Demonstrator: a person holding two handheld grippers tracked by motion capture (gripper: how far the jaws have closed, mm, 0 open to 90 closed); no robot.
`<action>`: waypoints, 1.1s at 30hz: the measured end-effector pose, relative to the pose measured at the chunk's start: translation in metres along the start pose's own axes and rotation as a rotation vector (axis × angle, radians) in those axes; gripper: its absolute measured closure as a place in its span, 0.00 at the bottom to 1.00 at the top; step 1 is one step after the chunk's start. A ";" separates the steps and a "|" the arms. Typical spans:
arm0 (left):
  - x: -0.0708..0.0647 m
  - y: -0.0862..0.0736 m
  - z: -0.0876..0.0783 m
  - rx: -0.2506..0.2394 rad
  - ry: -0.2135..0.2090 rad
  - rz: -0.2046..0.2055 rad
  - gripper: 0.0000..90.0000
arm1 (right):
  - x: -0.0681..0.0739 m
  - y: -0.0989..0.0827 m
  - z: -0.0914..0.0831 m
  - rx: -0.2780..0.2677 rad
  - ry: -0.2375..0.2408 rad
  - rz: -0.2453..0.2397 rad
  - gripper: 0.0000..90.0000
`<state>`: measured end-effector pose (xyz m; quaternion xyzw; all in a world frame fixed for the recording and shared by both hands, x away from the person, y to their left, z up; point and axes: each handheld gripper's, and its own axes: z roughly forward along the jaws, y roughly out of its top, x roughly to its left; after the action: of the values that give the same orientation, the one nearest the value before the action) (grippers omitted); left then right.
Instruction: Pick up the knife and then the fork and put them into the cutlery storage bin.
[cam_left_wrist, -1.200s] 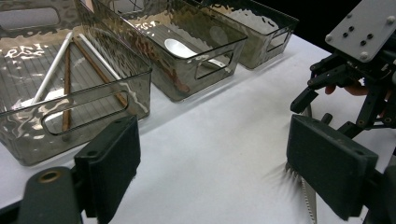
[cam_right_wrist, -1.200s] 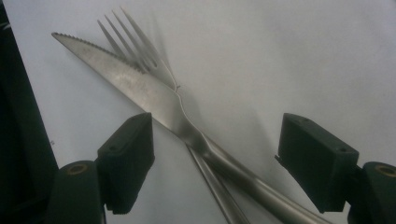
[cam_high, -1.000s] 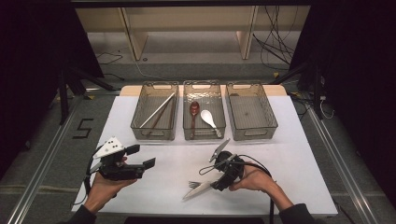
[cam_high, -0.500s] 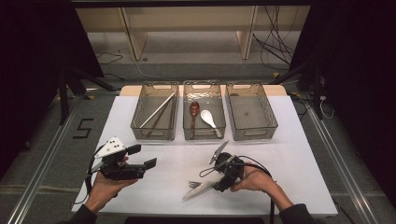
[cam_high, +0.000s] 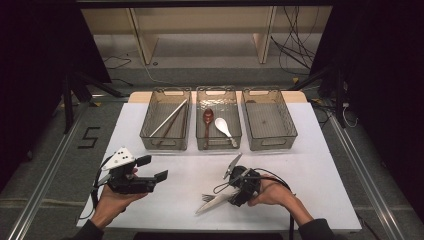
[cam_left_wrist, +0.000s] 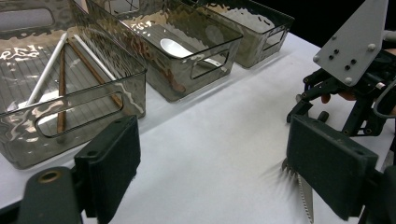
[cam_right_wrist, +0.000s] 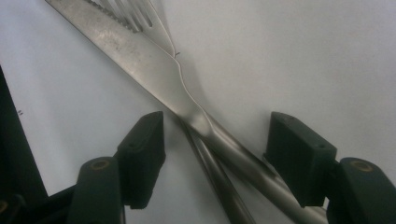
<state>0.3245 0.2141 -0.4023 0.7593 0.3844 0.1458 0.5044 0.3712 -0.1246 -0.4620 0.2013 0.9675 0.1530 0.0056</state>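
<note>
A steel knife (cam_right_wrist: 140, 51) and a fork (cam_right_wrist: 140, 14) lie crossed on the white table (cam_high: 300, 165), near its front edge (cam_high: 212, 204). My right gripper (cam_high: 231, 197) points down at them. Its jaws have just been closing, and both handles lie between the pads (cam_right_wrist: 144, 149). The pads stand a little apart from the metal, so the right gripper (cam_right_wrist: 215, 154) is open. My left gripper (cam_high: 152, 168) is held at the front left, open and holding nothing. Past its jaws (cam_left_wrist: 219, 177), the knife's serrated tip (cam_left_wrist: 304, 198) shows.
Three clear bins stand in a row at the back. The left bin (cam_high: 166, 137) holds chopsticks, the middle bin (cam_high: 218, 142) a brown spoon and a white spoon, and the right bin (cam_high: 270, 140) holds nothing. Bare tabletop lies between the hands and the bins.
Both hands hold their places, and the knife and fork have not moved.
</note>
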 end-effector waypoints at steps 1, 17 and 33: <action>0.000 0.000 0.000 0.000 -0.001 0.001 0.19 | 0.000 0.000 0.000 0.000 -0.005 -0.008 0.44; -0.001 0.000 0.000 0.005 0.000 0.006 0.19 | 0.011 -0.001 -0.003 0.039 -0.042 -0.093 0.70; -0.001 0.000 0.000 0.005 -0.001 0.008 0.19 | 0.019 -0.001 -0.004 0.068 -0.018 -0.237 0.89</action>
<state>0.3237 0.2130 -0.4024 0.7622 0.3817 0.1462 0.5020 0.3535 -0.1191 -0.4569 0.0871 0.9890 0.1166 0.0257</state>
